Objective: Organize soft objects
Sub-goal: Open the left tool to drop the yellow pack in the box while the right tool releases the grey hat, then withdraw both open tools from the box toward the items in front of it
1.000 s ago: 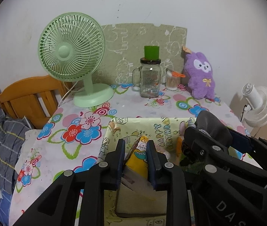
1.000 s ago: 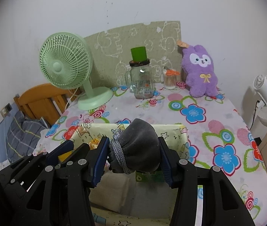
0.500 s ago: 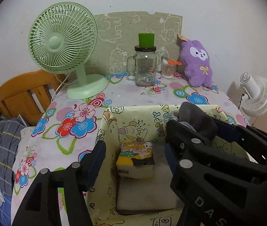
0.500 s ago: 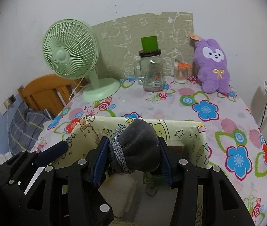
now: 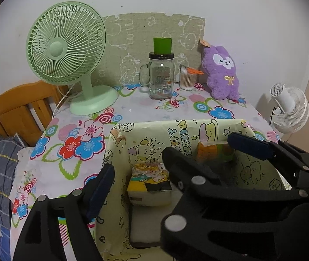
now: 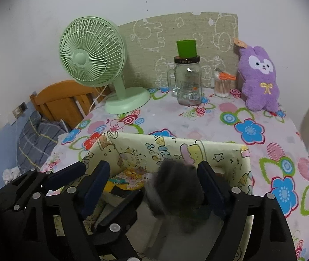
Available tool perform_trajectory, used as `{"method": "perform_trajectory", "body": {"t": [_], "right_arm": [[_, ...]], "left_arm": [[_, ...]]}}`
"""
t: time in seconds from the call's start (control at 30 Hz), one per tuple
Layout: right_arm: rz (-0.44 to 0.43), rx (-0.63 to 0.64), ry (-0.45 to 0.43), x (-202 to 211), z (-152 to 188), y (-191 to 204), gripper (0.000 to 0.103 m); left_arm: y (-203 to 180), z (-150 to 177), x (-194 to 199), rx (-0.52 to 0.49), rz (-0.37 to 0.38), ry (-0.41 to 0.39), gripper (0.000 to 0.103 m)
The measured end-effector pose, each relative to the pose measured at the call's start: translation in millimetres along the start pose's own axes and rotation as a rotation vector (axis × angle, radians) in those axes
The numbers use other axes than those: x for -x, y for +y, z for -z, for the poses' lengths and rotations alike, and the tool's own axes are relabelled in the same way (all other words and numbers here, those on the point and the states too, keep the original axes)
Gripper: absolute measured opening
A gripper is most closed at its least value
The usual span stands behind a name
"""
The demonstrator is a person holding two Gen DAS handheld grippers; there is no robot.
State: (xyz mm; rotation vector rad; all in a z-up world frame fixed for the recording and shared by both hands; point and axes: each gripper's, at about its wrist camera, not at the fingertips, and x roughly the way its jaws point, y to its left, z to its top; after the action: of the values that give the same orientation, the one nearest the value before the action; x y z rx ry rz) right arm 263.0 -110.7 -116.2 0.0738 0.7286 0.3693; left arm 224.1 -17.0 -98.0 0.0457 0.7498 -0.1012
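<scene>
Over the box (image 5: 176, 130) at the near edge of the bench (image 5: 132, 108), I have both tongs pointing down into it. My left tongs (image 5: 137, 169) are opening, with nothing between the pads; below them a small pack (image 5: 149, 179) with cartoon print lies on the box floor, against the left wall of the box. My right tongs (image 6: 154, 174) are opening too. The grey sock ball (image 6: 176, 187) is between their pads, blurred, and the pads no longer press on it; it sits right of the pack, inside the box. In the left view, the right tongs cross in from the right side of the box, and an orange packet (image 5: 206, 152) shows at the far wall of the box behind them.

Beyond the box, a green fan (image 5: 67, 50) stands at the far left of the bench, a glass jar (image 5: 161, 76) with a green cup (image 5: 162, 45) on its lid stands behind the box, and a purple plush (image 5: 222, 71) sits to the far right of the box, against the wall. A tub of cotton swabs (image 5: 187, 78) is between jar and plush. Left of the box, past the bench edge, I see a wooden headboard (image 5: 17, 106).
</scene>
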Motion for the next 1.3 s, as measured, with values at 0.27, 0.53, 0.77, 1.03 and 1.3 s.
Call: {"method": "perform_trajectory", "body": {"t": [0.27,0.53,0.77,1.03,1.3], "right_arm": [[-0.001,-0.019,-0.015,14,3,-1,0.091],[0.002,-0.017,-0.047,39,5,2,0.092],[0.023,-0.017,-0.077,62,8,8,0.092],[0.066,-0.014,-0.119,90,12,15,0.098],[0.109,-0.018,-0.133,116,18,21,0.102]], "left_arm": [[-6,0,12,-0.018,-0.015,-0.023,0.088],[-8,2,30,-0.008,-0.001,-0.045,0.094],[-12,4,50,-0.014,-0.003,-0.079,0.097],[-17,8,74,-0.022,0.0,-0.119,0.101],[-23,13,98,-0.029,0.014,-0.155,0.103]]}}
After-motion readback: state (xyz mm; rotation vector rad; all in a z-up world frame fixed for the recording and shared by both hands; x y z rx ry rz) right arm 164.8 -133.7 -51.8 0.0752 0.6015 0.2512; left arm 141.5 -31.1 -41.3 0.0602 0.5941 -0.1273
